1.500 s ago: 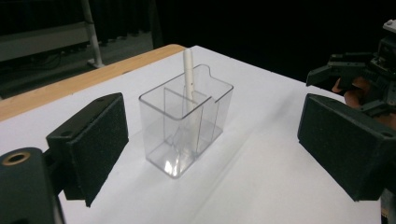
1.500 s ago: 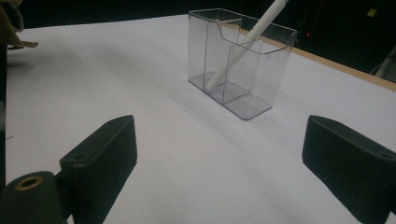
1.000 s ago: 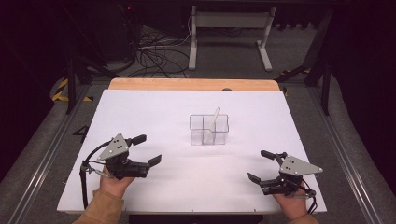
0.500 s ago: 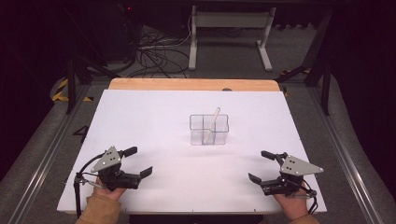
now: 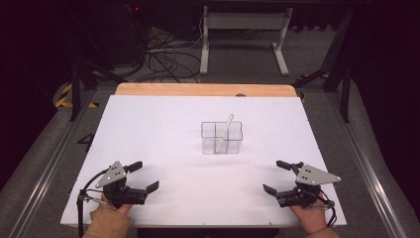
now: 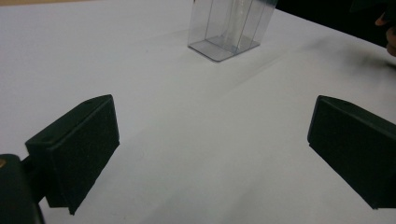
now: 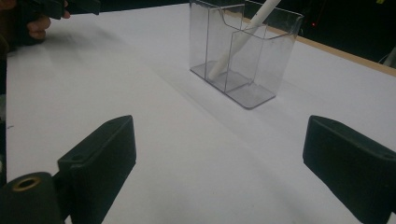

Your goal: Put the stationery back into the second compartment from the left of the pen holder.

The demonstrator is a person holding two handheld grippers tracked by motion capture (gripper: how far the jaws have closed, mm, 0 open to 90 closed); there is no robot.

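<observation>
Resting low at the near edge of the bench [image 5: 163, 124], the left tool [image 5: 140, 177] and the right tool [image 5: 278, 177] each sit in a hand, well apart from one another, jaws pointing inward and away from the person. Both are matte black with blocky, flat-faced rubbery pads, and each carries a grey three-cornered plate on top with a dark cable trailing back. The left tool's jaws have just been opening and stand spread wide with nothing but bare white surface between them; the right tool's jaws are likewise spread wide over bare surface. The bench top is a smooth, white, slightly glossy sheet, with a strip of pale wood showing along its far edge.

Farther out, near the middle of the bench and well apart from both tools, stands a clear plastic organizer [image 5: 221, 137], a thin-walled rectangular box split by partitions. A slim white stick [image 5: 228, 126] leans tilted inside it, its top rising above the rim.

From the right gripper view the organizer [image 7: 243, 60] shows its dividers plainly and the stick [image 7: 243, 35] slanting in a compartment; the left gripper view catches the organizer's base [image 6: 226, 28]. The high view alone takes in the grey floor, the tangled cables and a white metal frame beyond the bench.
</observation>
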